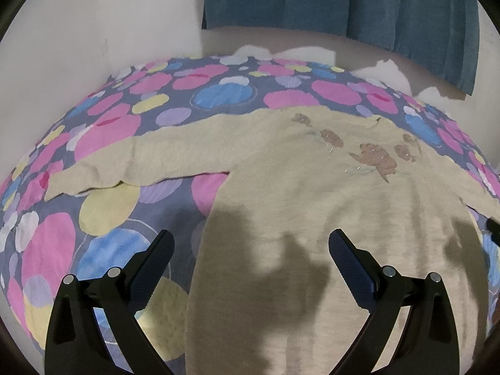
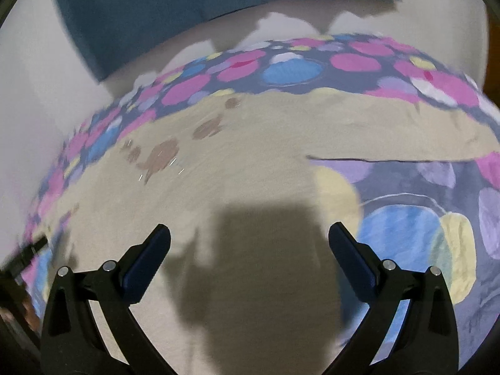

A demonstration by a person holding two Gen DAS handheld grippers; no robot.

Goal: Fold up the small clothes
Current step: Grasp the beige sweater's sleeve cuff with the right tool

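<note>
A small cream long-sleeved sweater [image 1: 312, 193] with brown embroidered figures on the chest lies flat and spread out on a bed. Its left sleeve [image 1: 131, 162] stretches out to the left. My left gripper [image 1: 251, 243] is open and empty, hovering above the sweater's lower left edge. In the right wrist view the sweater [image 2: 250, 156] fills the middle and its right sleeve [image 2: 390, 131] stretches out to the right. My right gripper [image 2: 250, 237] is open and empty above the lower right part of the body. Both grippers cast shadows on the cloth.
The bed cover [image 1: 103, 250] is purple-grey with big pink, blue and yellow circles. A white wall [image 1: 93, 31] stands behind the bed at the left. A blue curtain [image 1: 359, 3] hangs at the back.
</note>
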